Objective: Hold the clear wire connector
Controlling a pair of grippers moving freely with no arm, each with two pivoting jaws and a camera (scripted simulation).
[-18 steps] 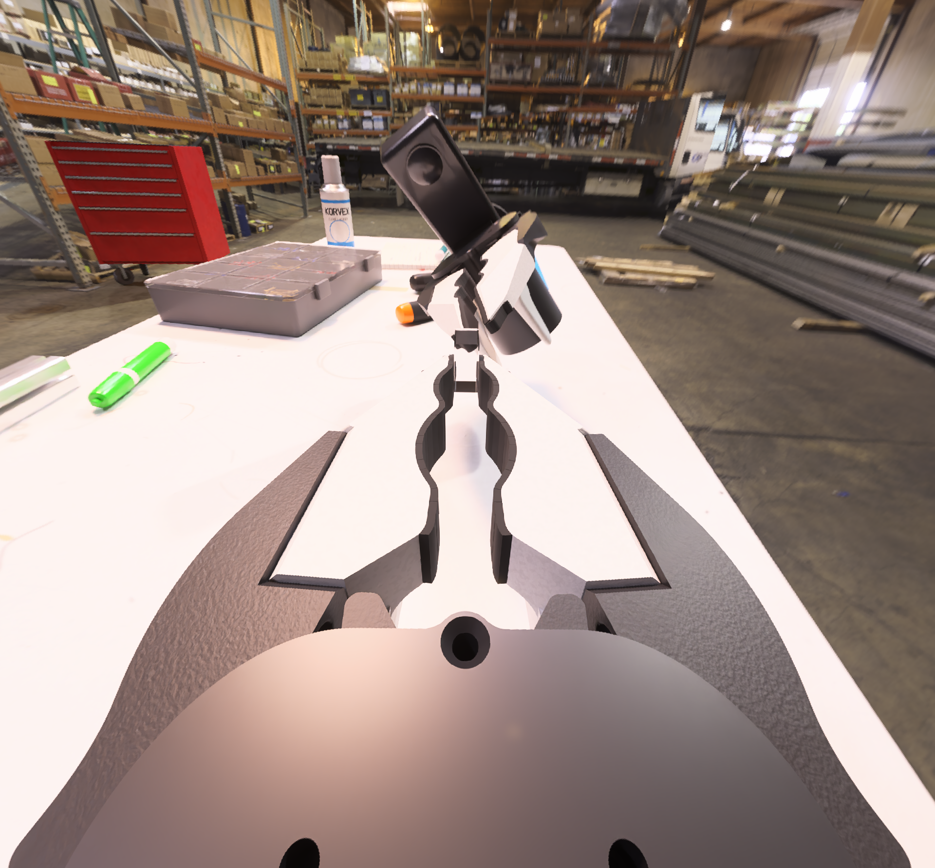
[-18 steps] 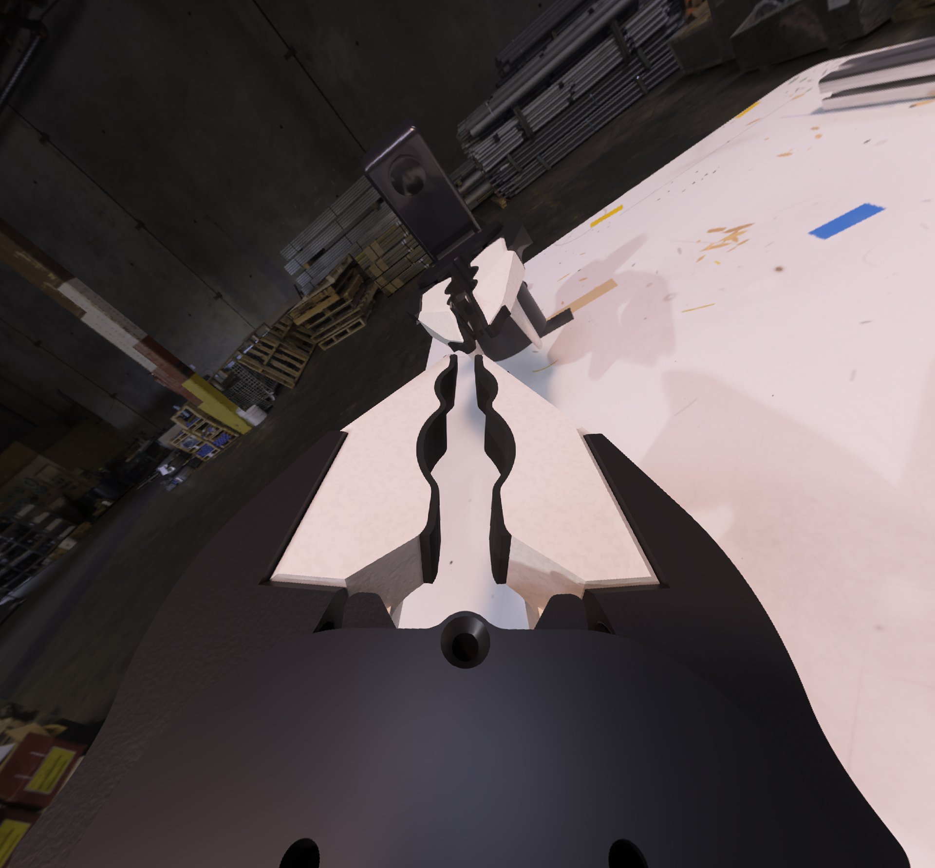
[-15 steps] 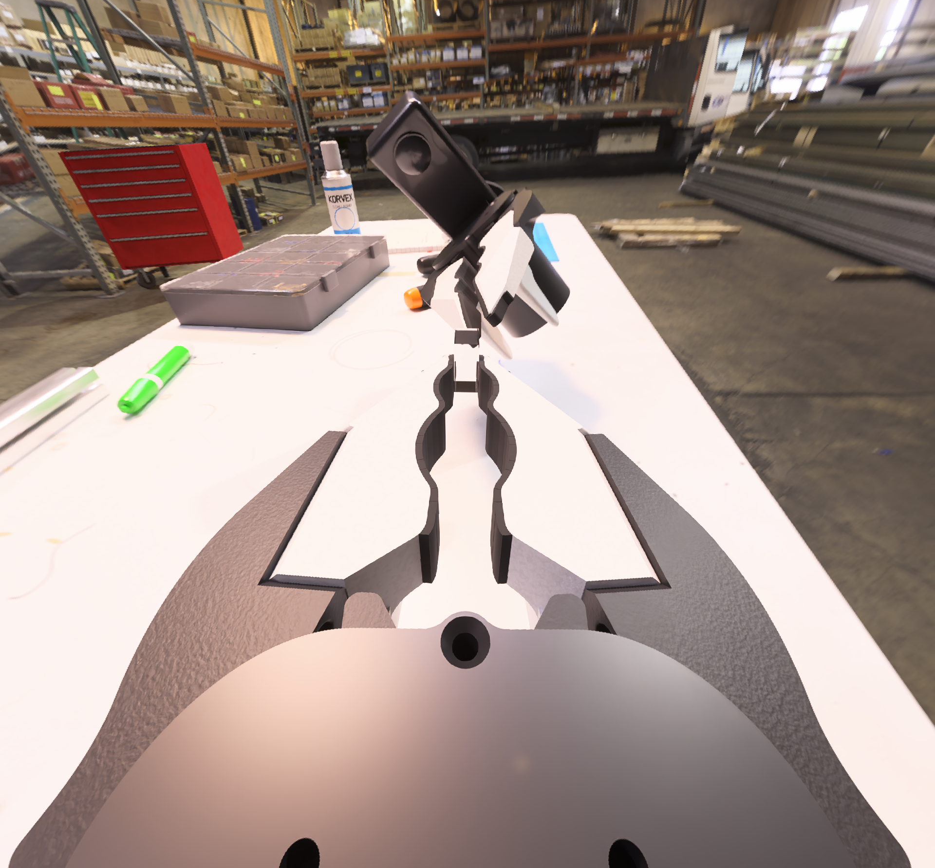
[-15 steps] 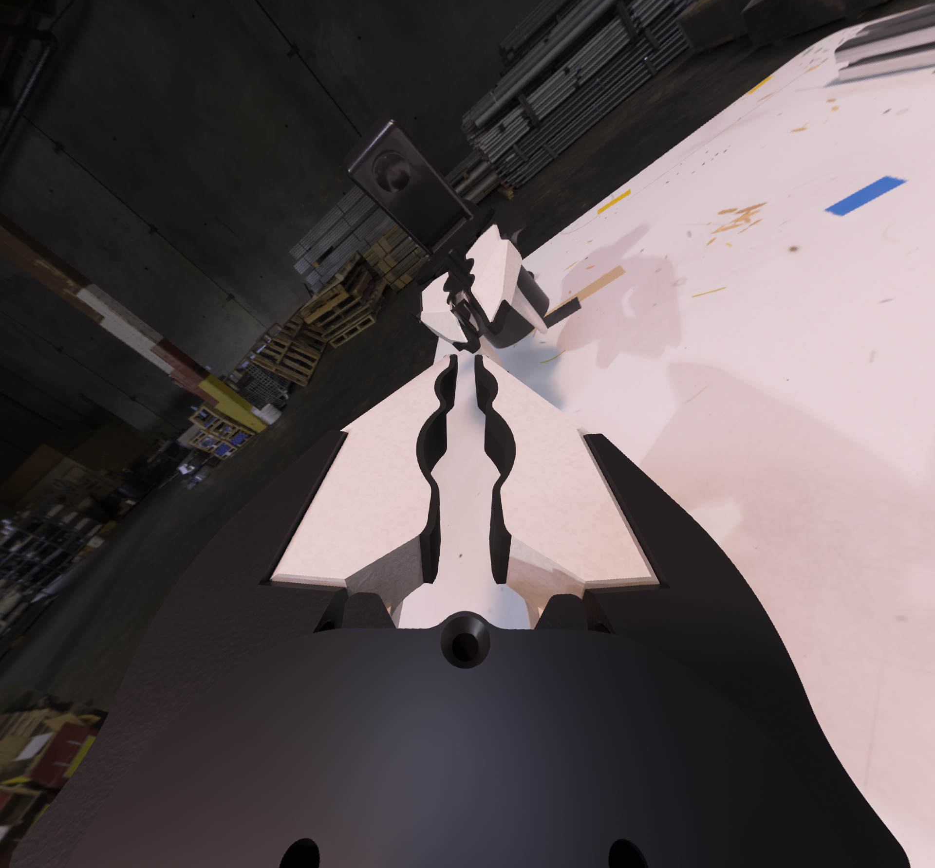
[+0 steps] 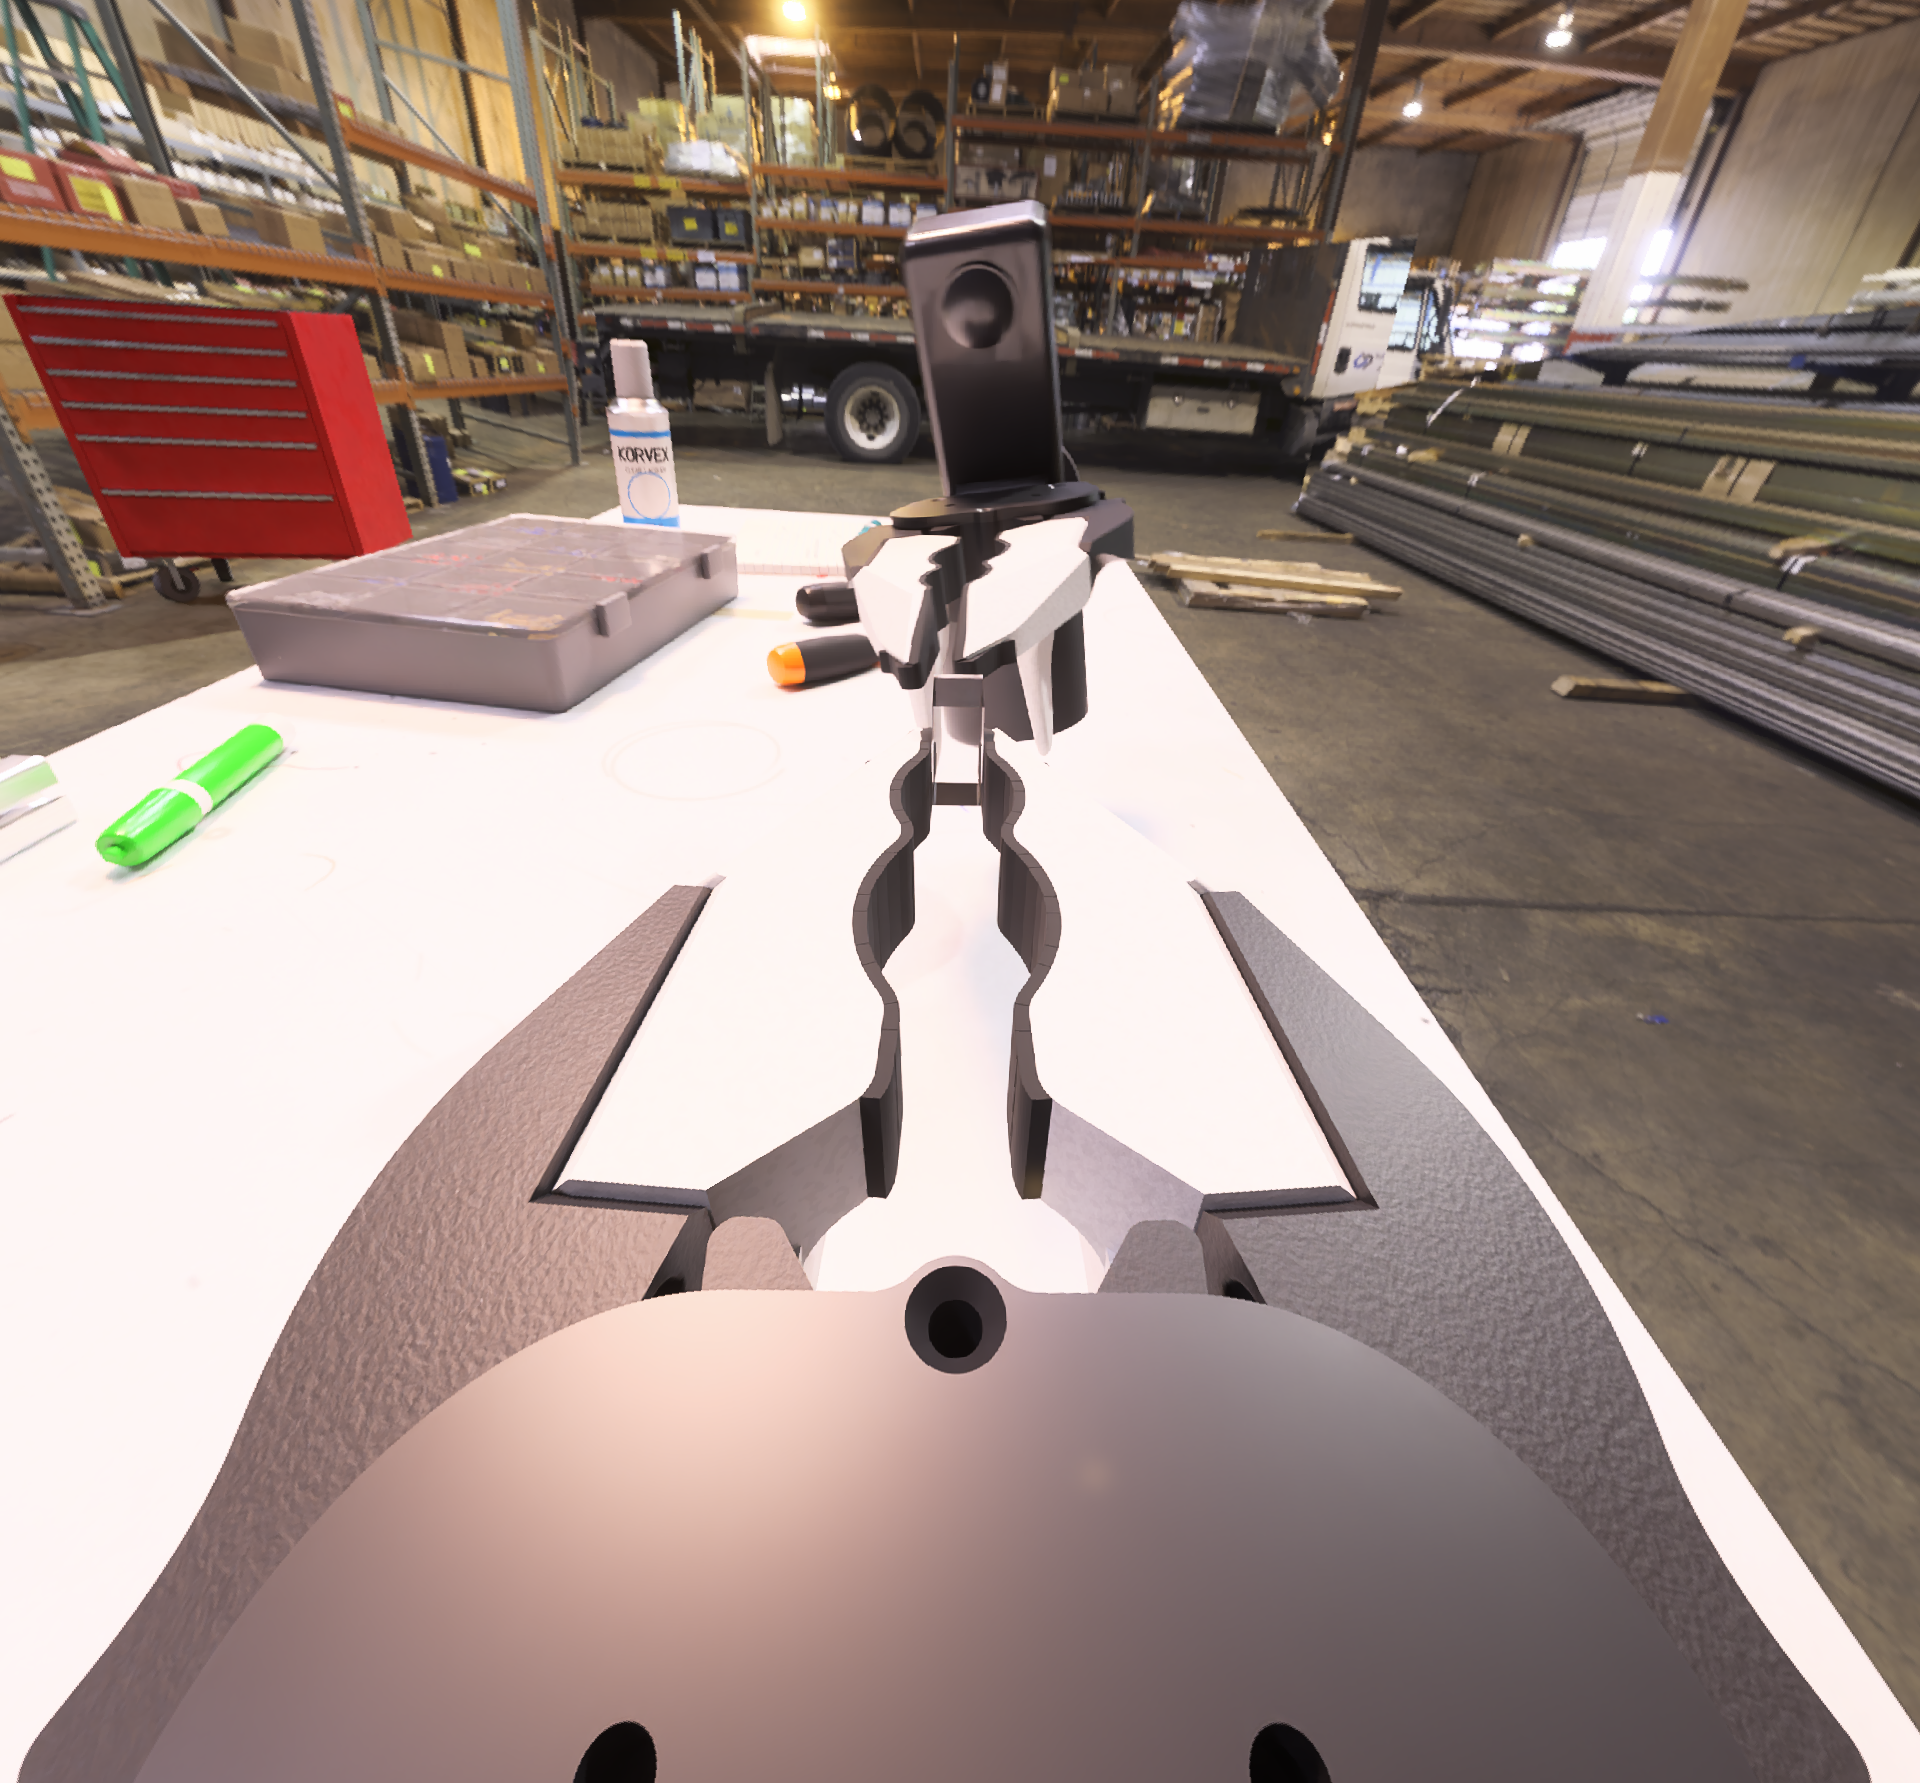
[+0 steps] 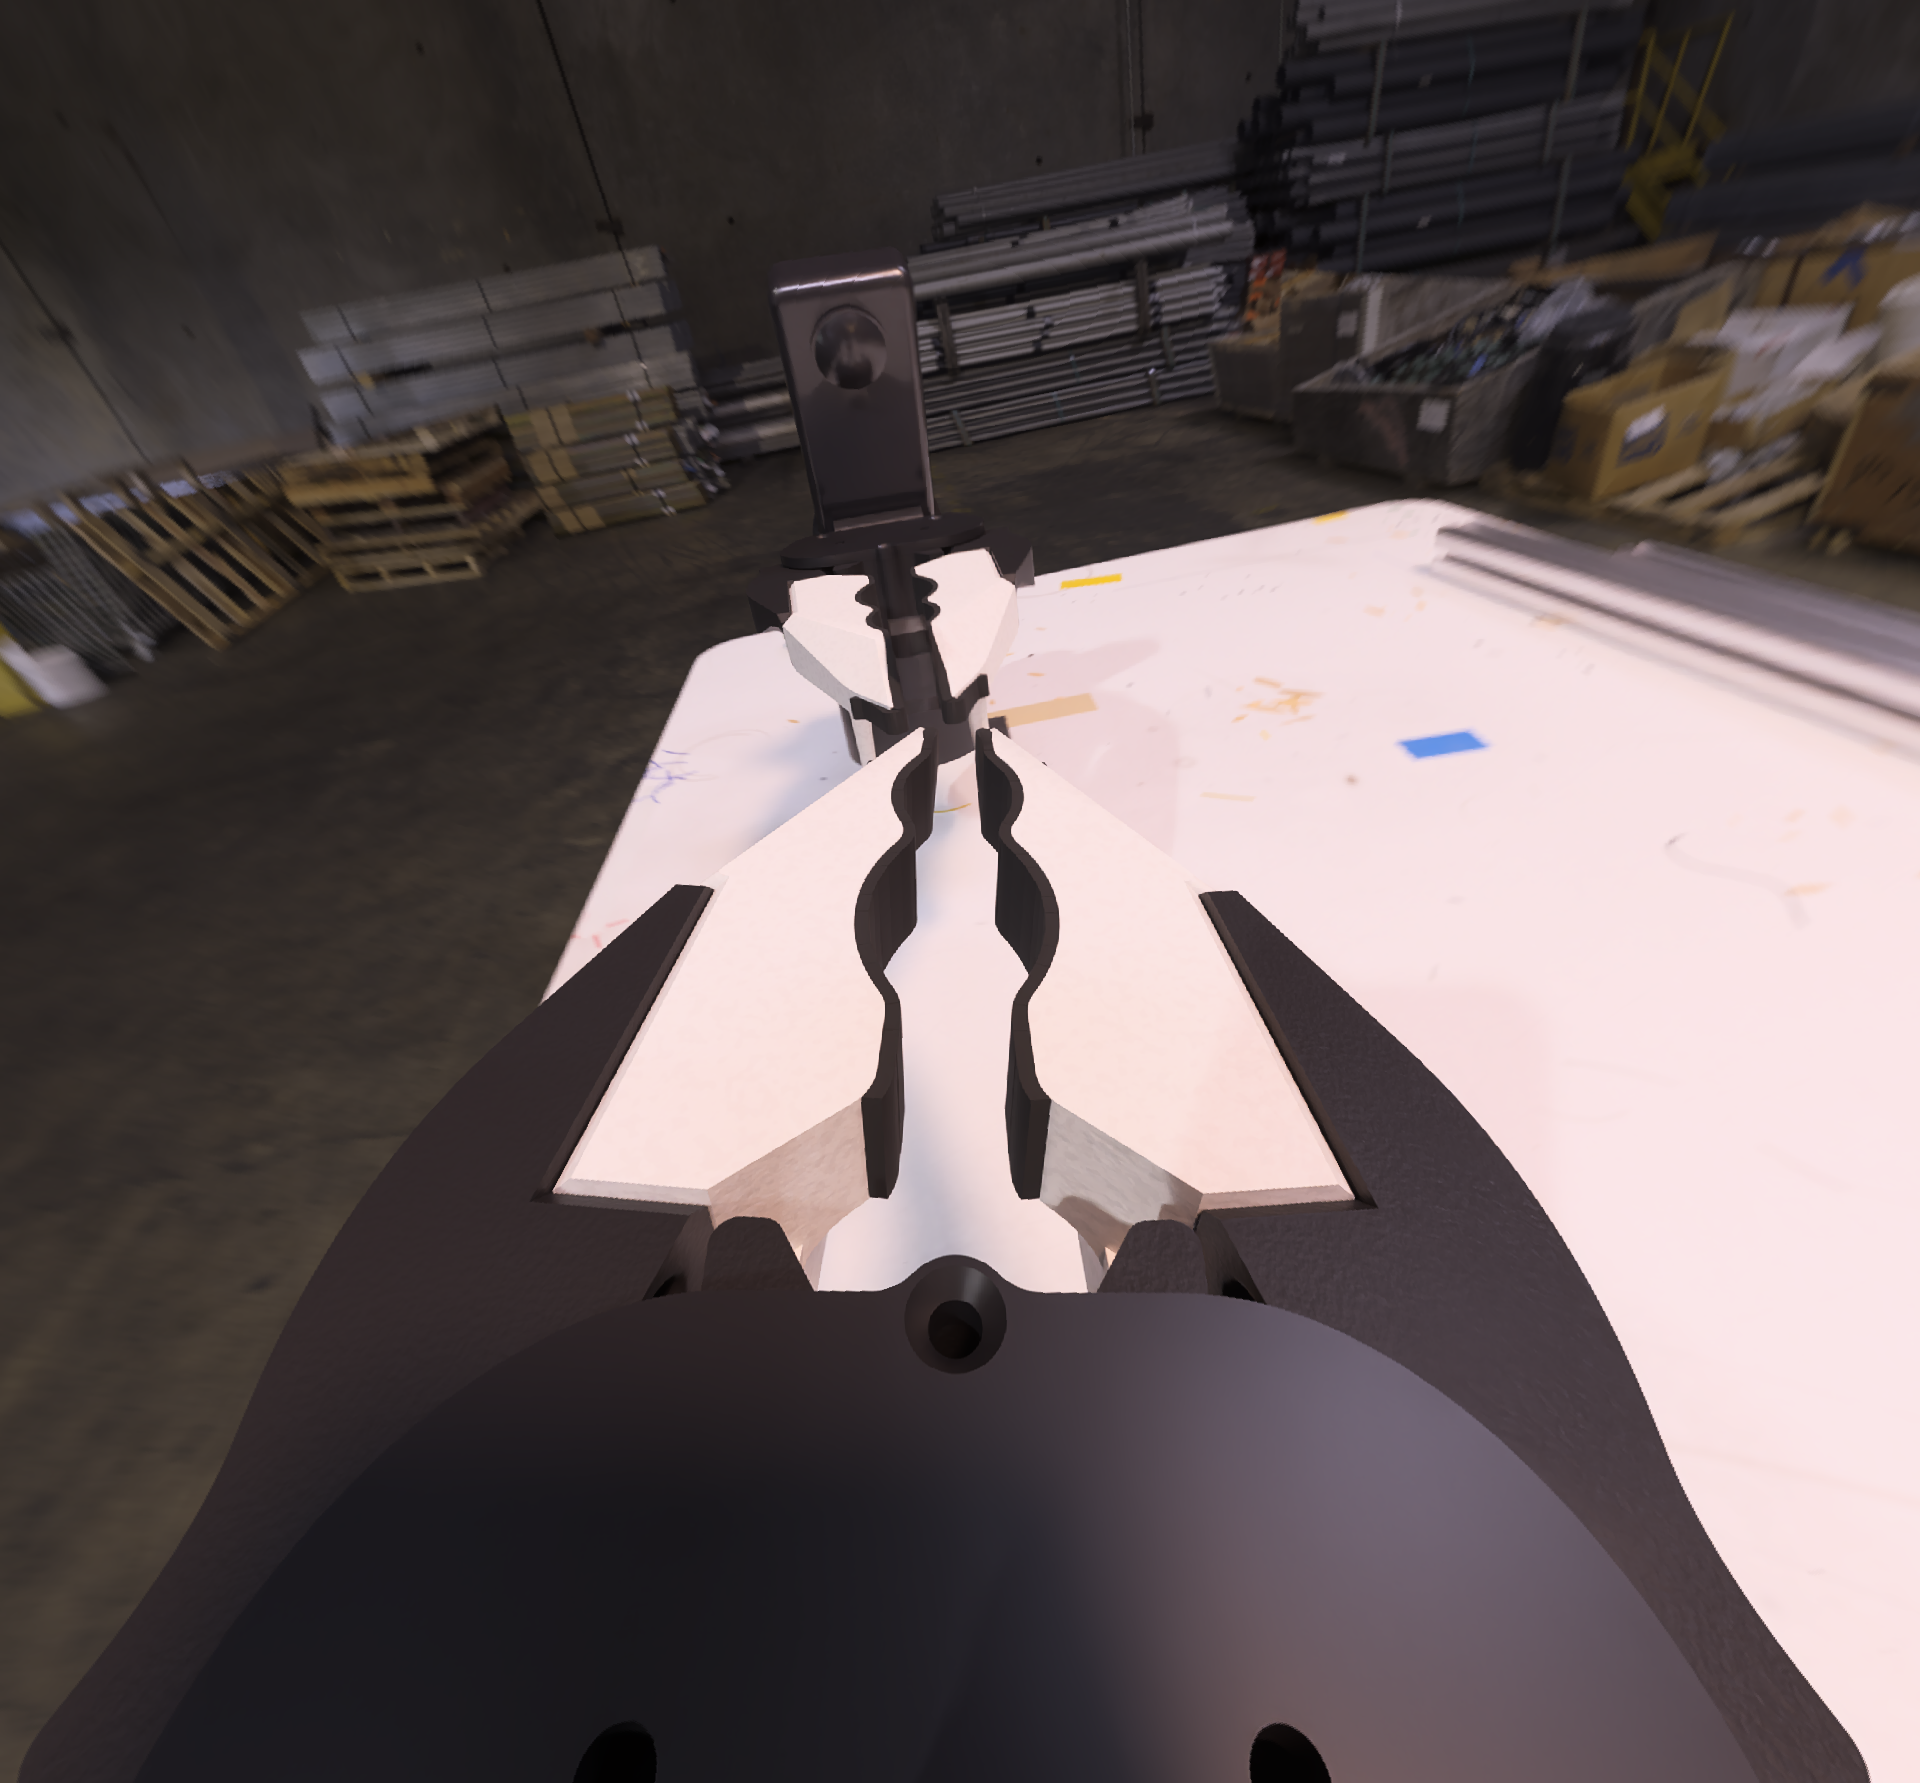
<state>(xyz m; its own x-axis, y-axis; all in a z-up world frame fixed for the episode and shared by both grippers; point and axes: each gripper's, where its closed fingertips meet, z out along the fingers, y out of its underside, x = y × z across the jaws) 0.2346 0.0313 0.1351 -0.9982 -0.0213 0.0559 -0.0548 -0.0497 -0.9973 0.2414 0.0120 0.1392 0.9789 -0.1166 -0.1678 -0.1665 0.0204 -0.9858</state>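
Observation:
The clear wire connector (image 5: pixel 957 746) is a small see-through block held above the white table (image 5: pixel 436 902). My left gripper (image 5: pixel 956 783) is shut on its near end. My right gripper (image 5: pixel 961 684) faces it head-on, upright, and is shut on the far end. In the right wrist view my right gripper (image 6: pixel 951 746) has its jaws nearly together around the connector (image 6: pixel 935 699), which looks dark and thin there. The left gripper (image 6: pixel 894 632) stands just beyond it.
A grey organiser case (image 5: pixel 488 611), a spray bottle (image 5: pixel 642 445), a green marker (image 5: pixel 192 793) and an orange-tipped tool handle (image 5: pixel 821 661) lie to the left. The table's edge runs close on the right. A blue tape patch (image 6: pixel 1442 746) and metal rails (image 6: pixel 1683 611) show in the right wrist view.
Both grippers have rolled to level while keeping hold of the connector. Each now sees the other upright instead of tilted, and the table looks flat.

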